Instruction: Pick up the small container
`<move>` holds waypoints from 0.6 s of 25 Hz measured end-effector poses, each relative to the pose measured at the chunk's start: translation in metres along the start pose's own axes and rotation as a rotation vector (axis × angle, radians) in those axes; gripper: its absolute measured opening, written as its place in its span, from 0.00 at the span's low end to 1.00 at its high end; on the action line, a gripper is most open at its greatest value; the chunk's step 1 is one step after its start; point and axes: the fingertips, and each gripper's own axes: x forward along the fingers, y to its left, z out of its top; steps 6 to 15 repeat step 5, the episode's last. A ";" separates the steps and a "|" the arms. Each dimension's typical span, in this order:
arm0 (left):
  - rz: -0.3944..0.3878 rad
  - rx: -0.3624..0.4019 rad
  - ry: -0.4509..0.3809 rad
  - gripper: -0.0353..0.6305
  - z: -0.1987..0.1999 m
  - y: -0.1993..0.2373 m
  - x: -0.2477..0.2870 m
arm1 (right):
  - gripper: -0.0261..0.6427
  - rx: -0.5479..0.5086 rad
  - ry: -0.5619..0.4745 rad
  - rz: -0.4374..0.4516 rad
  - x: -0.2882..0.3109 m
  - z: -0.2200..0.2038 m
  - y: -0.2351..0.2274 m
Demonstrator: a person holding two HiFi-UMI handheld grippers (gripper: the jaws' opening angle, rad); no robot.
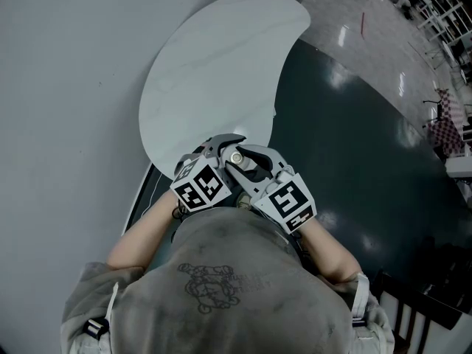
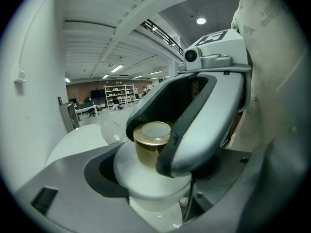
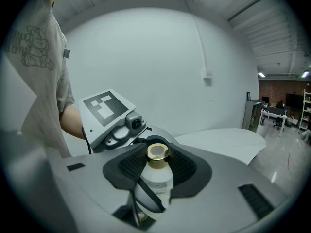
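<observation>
Clearly aloft at the near edge of the white table (image 1: pixel 214 72): small container (image 3: pixel 158 183), milky rounded body, printed label, shiny gold cap (image 3: pixel 157 152). Gripped twice over, left fingers (image 2: pixel 99 174) clamped on the body, right fingers (image 3: pixel 129 166) pressed to either side of the cap. Shows nothing of its contents through the cloudy wall.

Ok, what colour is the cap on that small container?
Shiny gold, on the cap of the small container; the right gripper view shows it best.

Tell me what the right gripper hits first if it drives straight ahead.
The small white bottle with a gold cap, gripped between its jaws; just behind it, probably, the left gripper.
</observation>
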 end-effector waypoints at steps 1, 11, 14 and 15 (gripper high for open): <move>0.001 0.001 0.000 0.57 -0.001 0.000 0.001 | 0.26 -0.001 0.000 0.000 0.001 -0.001 0.000; 0.001 0.003 0.001 0.57 -0.005 -0.001 0.001 | 0.26 -0.003 0.002 -0.001 0.003 -0.004 0.002; 0.001 0.003 0.001 0.57 -0.005 -0.001 0.001 | 0.26 -0.003 0.002 -0.001 0.003 -0.004 0.002; 0.001 0.003 0.001 0.57 -0.005 -0.001 0.001 | 0.26 -0.003 0.002 -0.001 0.003 -0.004 0.002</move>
